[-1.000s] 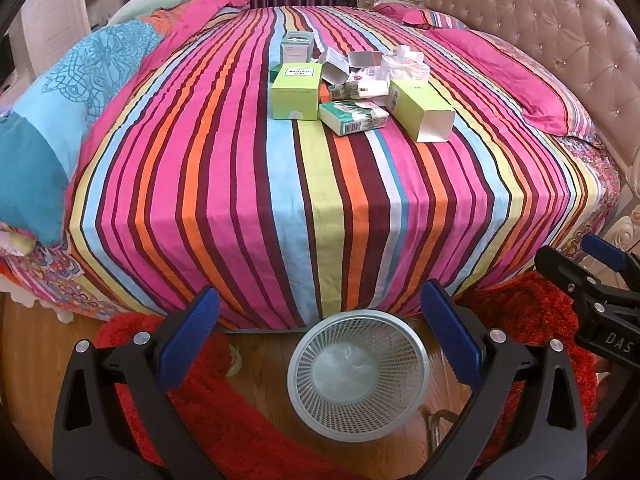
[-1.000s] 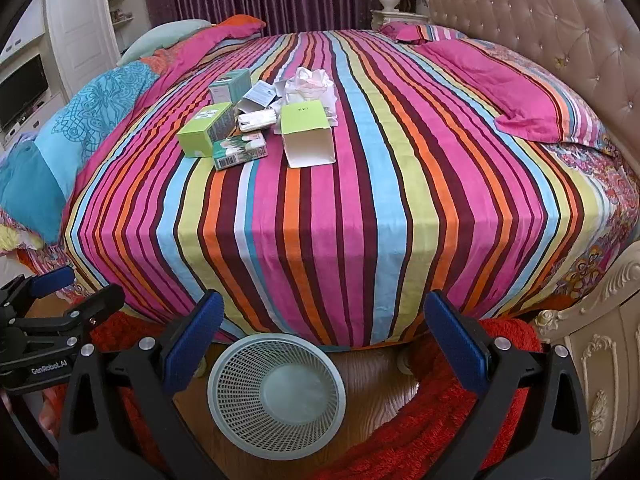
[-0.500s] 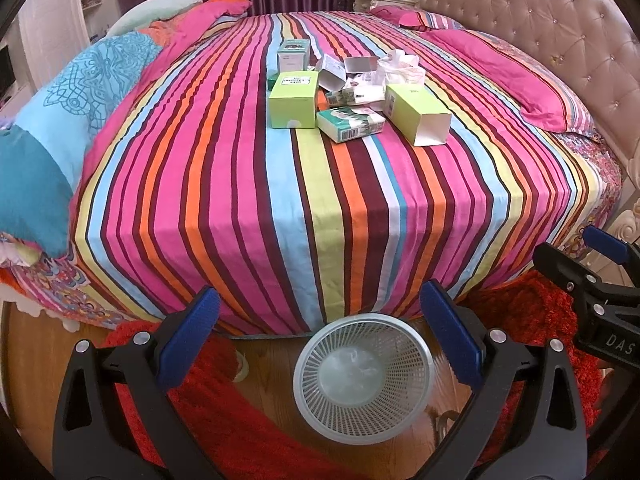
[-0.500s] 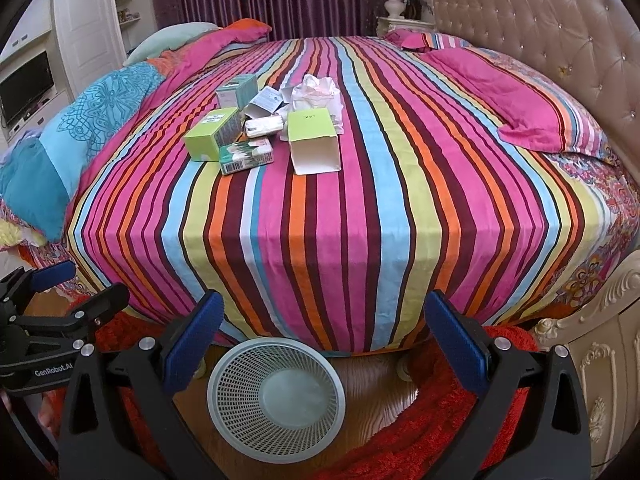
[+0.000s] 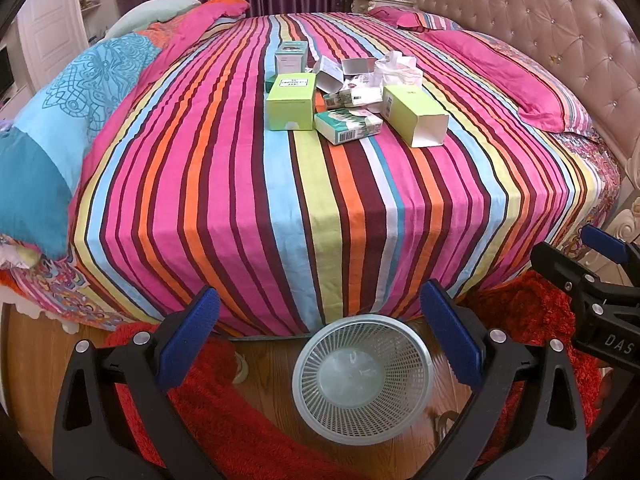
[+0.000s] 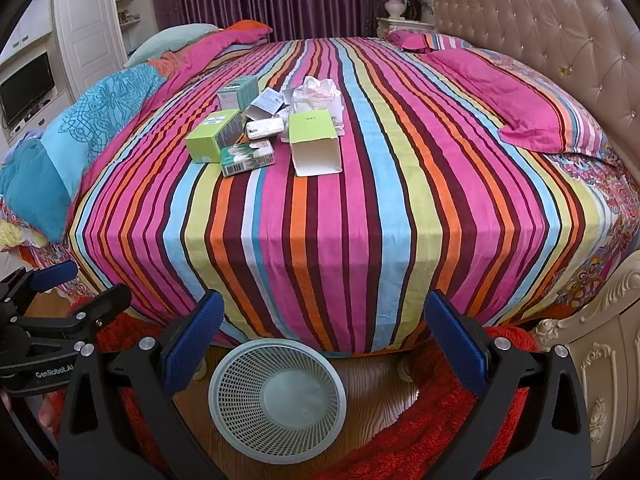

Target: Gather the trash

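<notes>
A heap of trash lies on the striped bed (image 5: 240, 184): a closed green box (image 5: 291, 101), an open green carton (image 5: 414, 115) on its side, a teal-and-white packet (image 5: 348, 125), a teal box (image 5: 291, 56) and crumpled white paper (image 5: 396, 67). The same heap shows in the right wrist view, with the open green carton (image 6: 315, 143) nearest. A pale mesh waste basket (image 5: 362, 376) stands on the wood floor at the bed's foot. My left gripper (image 5: 320, 340) is open and holds nothing, just above the basket. My right gripper (image 6: 324, 344) is open too, above the waste basket (image 6: 277, 400).
A red shaggy rug (image 5: 224, 432) lies on the floor around the basket. A tufted headboard (image 5: 552, 20) rises on the right, with pink pillows (image 5: 516, 76) below it. A blue quilt (image 5: 60, 128) is bunched at the left. A white wardrobe (image 6: 86, 36) and a TV (image 6: 26, 92) stand at far left.
Both grippers have risen and moved a little toward the bed, so the heap of boxes sits lower and larger in both views. Both stay open.
</notes>
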### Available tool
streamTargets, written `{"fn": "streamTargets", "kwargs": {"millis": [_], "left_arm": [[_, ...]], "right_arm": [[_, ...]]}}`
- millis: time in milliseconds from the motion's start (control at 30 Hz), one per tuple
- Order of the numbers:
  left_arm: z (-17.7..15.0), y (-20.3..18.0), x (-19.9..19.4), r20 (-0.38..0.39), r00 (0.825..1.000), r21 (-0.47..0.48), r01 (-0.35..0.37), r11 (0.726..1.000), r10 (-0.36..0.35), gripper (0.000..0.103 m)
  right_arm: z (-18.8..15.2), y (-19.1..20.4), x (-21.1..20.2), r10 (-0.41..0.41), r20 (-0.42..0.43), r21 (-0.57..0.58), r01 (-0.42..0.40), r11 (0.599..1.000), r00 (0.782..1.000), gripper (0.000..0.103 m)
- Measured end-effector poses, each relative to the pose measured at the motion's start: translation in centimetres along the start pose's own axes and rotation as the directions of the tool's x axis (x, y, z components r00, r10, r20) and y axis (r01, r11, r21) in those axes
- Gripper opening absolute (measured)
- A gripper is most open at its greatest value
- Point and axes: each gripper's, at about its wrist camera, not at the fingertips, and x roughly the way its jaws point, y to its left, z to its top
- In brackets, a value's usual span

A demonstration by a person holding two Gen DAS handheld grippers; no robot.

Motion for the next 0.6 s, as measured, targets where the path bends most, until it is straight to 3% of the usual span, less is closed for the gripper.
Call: {"fn": "streamTargets", "kwargs": {"millis": [600], "left_arm": [[0.0, -0.24, 0.12, -0.004, 1.0, -0.003, 0.005, 1.0, -0.005, 0.097]], "right_arm": [[-0.1, 0.12, -0.13, -0.001, 0.004, -0.009, 0.001, 1.0, 1.0, 0.096]]}}
